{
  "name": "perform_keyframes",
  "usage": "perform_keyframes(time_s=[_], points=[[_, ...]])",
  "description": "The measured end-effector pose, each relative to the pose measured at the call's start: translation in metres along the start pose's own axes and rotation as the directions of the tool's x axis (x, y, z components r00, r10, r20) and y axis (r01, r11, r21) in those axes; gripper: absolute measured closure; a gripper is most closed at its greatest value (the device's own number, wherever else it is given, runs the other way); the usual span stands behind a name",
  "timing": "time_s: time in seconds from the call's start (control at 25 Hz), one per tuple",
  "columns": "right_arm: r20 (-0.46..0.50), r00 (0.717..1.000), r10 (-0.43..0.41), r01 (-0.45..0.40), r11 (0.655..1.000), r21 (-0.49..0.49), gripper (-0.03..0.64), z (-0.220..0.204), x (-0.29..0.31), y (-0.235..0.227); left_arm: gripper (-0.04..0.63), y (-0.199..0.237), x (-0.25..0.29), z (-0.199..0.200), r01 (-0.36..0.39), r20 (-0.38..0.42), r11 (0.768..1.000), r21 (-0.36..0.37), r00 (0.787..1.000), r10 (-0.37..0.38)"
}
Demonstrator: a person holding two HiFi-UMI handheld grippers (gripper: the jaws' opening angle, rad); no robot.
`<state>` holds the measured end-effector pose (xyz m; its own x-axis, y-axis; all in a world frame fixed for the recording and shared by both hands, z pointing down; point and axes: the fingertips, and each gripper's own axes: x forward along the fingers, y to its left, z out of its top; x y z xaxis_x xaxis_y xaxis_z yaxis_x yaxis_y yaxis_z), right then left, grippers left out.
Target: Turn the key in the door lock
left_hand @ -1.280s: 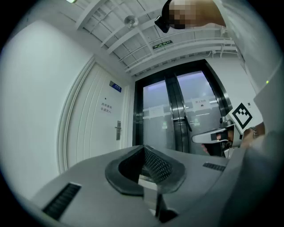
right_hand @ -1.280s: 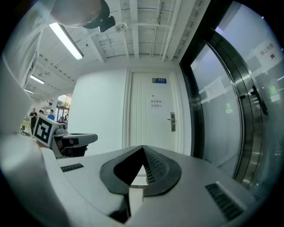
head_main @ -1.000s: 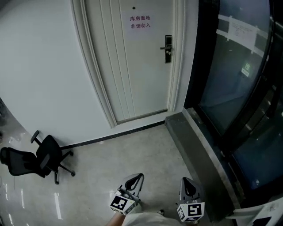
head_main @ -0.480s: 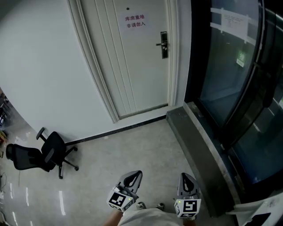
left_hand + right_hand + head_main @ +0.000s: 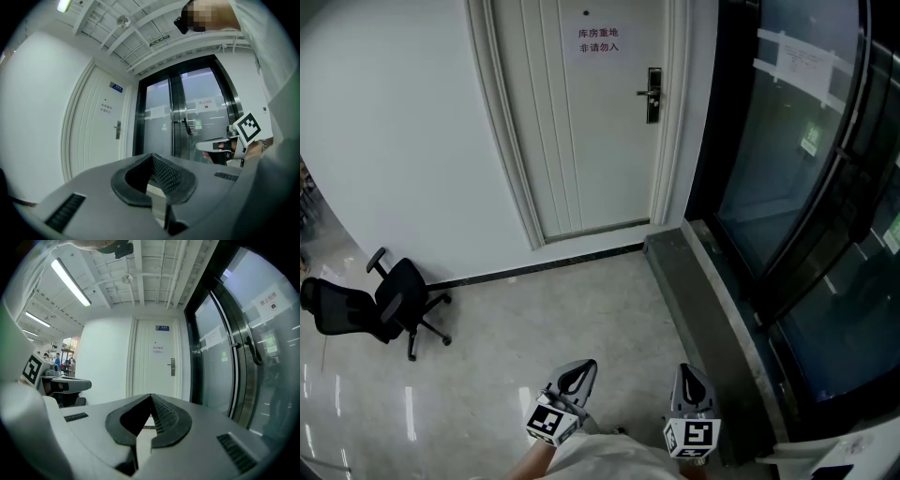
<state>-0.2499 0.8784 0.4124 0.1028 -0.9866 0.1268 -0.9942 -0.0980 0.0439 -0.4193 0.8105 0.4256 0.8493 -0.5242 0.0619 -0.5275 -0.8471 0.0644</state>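
The white door [image 5: 591, 122] stands shut at the far end of the floor. Its dark lock plate with lever handle [image 5: 653, 94] is on the door's right side. No key can be made out at this distance. My left gripper [image 5: 577, 372] and right gripper [image 5: 690, 377] are held side by side at the bottom of the head view, far from the door and pointing toward it. Both are shut with nothing between the jaws. The left gripper view shows its closed tips [image 5: 151, 157] and the lock [image 5: 117, 130] far off. The right gripper view shows its closed tips [image 5: 151, 397] below the lock [image 5: 172, 366].
A black office chair [image 5: 370, 309] stands by the left wall. Dark glass doors [image 5: 797, 169] line the right side, with a raised metal sill [image 5: 703, 291] along their foot. A sign with printed characters [image 5: 599, 41] hangs on the door. Pale tiled floor [image 5: 562, 309] lies between me and the door.
Both grippers have slid slightly lower in the head view, and the whole view has shifted a little. The door is still far off and the jaws stay closed.
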Motion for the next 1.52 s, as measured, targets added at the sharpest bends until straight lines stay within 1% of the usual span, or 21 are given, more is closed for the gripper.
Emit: perform_keyframes(time_s=[0.2, 0.36, 0.52, 0.8, 0.88, 1.0, 1.36, 1.52], points=[[-0.009, 1.0, 0.01, -0.01, 1.0, 0.025, 0.616, -0.002, 0.012, -0.008, 0.592, 0.007, 0.009, 0.005, -0.018, 0.025, 1.0, -0.004, 1.0, 0.018], [-0.016, 1.0, 0.009, -0.008, 1.0, 0.01, 0.615, -0.003, 0.037, -0.008, 0.592, 0.028, 0.023, 0.001, -0.021, 0.024, 1.0, -0.01, 0.999, 0.021], [-0.034, 0.999, 0.009, -0.009, 1.0, -0.009, 0.615, -0.006, 0.068, -0.01, 0.592, 0.051, 0.049, 0.0, -0.017, 0.036, 1.0, -0.019, 0.999, 0.017], [-0.026, 0.999, -0.032, 0.031, 0.999, -0.023, 0.615, 0.015, 0.14, -0.03, 0.592, 0.098, 0.12, 0.017, 0.05, 0.065, 0.999, 0.0, 0.997, -0.05], [-0.023, 0.998, -0.05, 0.049, 0.998, -0.026, 0.615, 0.02, 0.161, -0.032, 0.592, 0.113, 0.137, 0.02, 0.075, 0.064, 0.997, 0.001, 0.995, -0.075], [-0.016, 0.998, -0.066, 0.066, 0.997, -0.029, 0.615, 0.025, 0.194, -0.028, 0.592, 0.138, 0.159, 0.031, 0.099, 0.088, 0.995, 0.01, 0.991, -0.1], [-0.013, 0.998, -0.064, 0.064, 0.998, -0.027, 0.615, 0.033, 0.275, -0.004, 0.592, 0.209, 0.201, 0.041, 0.134, 0.091, 0.991, 0.028, 0.986, -0.136], [-0.029, 0.997, -0.068, 0.067, 0.997, -0.038, 0.615, 0.032, 0.297, -0.004, 0.592, 0.224, 0.214, 0.041, 0.138, 0.101, 0.99, 0.025, 0.985, -0.14]])
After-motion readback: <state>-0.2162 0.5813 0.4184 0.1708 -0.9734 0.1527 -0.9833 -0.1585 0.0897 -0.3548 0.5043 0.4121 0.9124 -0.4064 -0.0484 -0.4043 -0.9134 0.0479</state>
